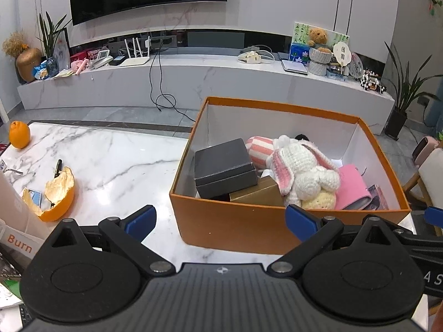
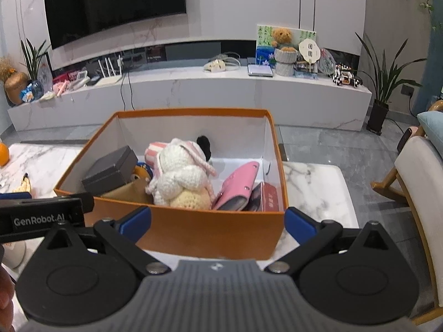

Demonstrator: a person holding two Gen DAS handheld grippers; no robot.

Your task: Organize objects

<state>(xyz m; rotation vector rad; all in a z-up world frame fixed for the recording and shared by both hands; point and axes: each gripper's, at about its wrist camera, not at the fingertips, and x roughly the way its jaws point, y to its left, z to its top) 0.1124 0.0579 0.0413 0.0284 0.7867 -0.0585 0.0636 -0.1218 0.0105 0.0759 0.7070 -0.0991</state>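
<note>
Both claws are held wide open and empty, the left claw (image 1: 220,220) and right claw (image 2: 217,218) drawn back just before the orange box (image 1: 235,221) on the marble surface (image 1: 110,152). Inside it, a dark grey box (image 1: 224,168), a crocheted bunny (image 1: 301,171) and a pink case (image 1: 353,186) are gathered, apparently so the loose things are kept together. An orange peel (image 1: 56,193) is left outside, well apart.

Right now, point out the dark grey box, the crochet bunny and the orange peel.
dark grey box (image 1: 221,157), left wrist view, on its lid.
crochet bunny (image 1: 304,163), left wrist view, on its white body.
orange peel (image 1: 59,193), left wrist view, on its pale inside.
</note>
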